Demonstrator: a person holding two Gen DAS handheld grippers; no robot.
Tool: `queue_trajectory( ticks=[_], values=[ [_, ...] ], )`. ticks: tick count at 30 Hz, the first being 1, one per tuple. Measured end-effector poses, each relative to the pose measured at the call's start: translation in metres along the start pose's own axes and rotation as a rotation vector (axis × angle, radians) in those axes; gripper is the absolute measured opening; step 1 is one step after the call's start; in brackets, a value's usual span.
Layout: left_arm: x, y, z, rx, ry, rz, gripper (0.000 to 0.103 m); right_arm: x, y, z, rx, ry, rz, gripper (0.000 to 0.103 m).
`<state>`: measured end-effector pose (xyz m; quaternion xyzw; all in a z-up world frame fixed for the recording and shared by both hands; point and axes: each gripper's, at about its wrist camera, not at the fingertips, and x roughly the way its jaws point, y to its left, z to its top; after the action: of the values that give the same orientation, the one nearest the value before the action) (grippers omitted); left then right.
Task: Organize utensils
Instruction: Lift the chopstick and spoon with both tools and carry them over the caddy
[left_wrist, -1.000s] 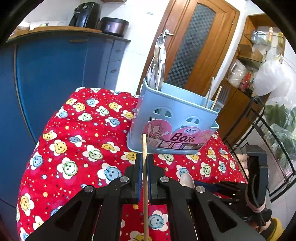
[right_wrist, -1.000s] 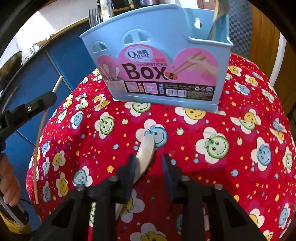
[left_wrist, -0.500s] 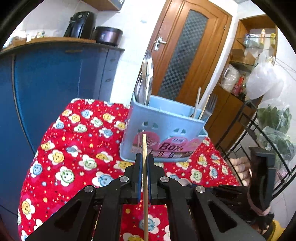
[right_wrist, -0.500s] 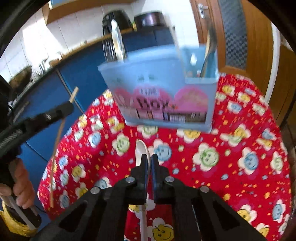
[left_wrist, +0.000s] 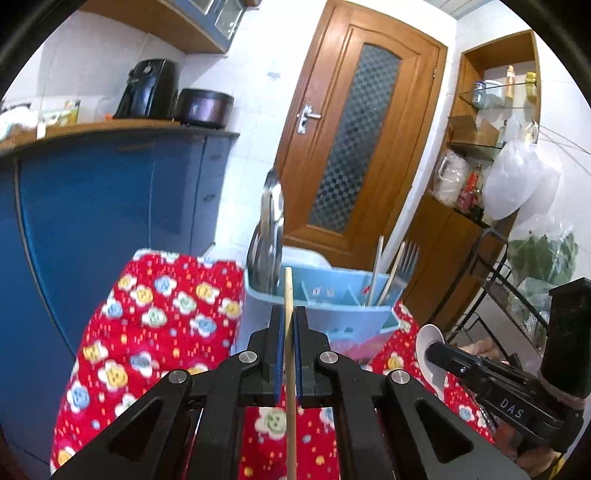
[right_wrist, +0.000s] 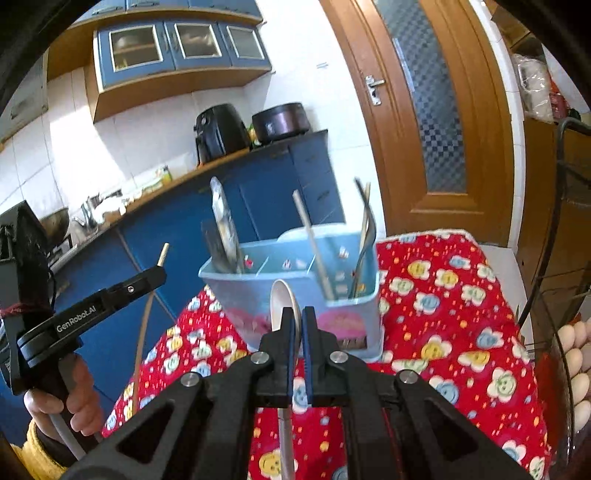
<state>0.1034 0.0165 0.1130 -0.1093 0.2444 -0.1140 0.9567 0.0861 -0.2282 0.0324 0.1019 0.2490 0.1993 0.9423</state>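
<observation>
My left gripper is shut on a wooden chopstick that stands upright in front of the light blue utensil box. My right gripper is shut on a white spoon, bowl up, held above the cloth in front of the box. The box holds metal spoons, chopsticks and a fork. The right gripper with the spoon shows at the right of the left wrist view. The left gripper shows at the left of the right wrist view.
The box stands on a table under a red cloth with smiley flowers. A blue kitchen counter stands to the left and a wooden door behind. A wire rack and eggs are at the right.
Both grippers have risen from the table. The right gripper closed on the white spoon and lifted it off the cloth. The left still holds its chopstick.
</observation>
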Motion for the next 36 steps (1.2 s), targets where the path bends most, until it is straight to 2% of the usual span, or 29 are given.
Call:
queue_trajectory(
  ticks=[9, 19, 30, 36],
  values=[
    [0.013, -0.009, 0.042, 0.012, -0.088, -0.003, 0.004, 0.005, -0.007, 0.041, -0.003, -0.093, -0.015, 0.005],
    [0.043, -0.017, 0.088, 0.024, -0.205, 0.016, 0.004, 0.028, -0.016, 0.075, -0.031, -0.152, -0.024, 0.005],
    [0.07, -0.026, 0.114, 0.027, -0.299, 0.043, 0.004, 0.045, -0.021, 0.103, -0.079, -0.258, -0.069, 0.005],
    [0.083, -0.026, 0.11, 0.054, -0.364, 0.104, 0.004, 0.06, -0.03, 0.109, -0.046, -0.302, -0.064, 0.005]
  ],
)
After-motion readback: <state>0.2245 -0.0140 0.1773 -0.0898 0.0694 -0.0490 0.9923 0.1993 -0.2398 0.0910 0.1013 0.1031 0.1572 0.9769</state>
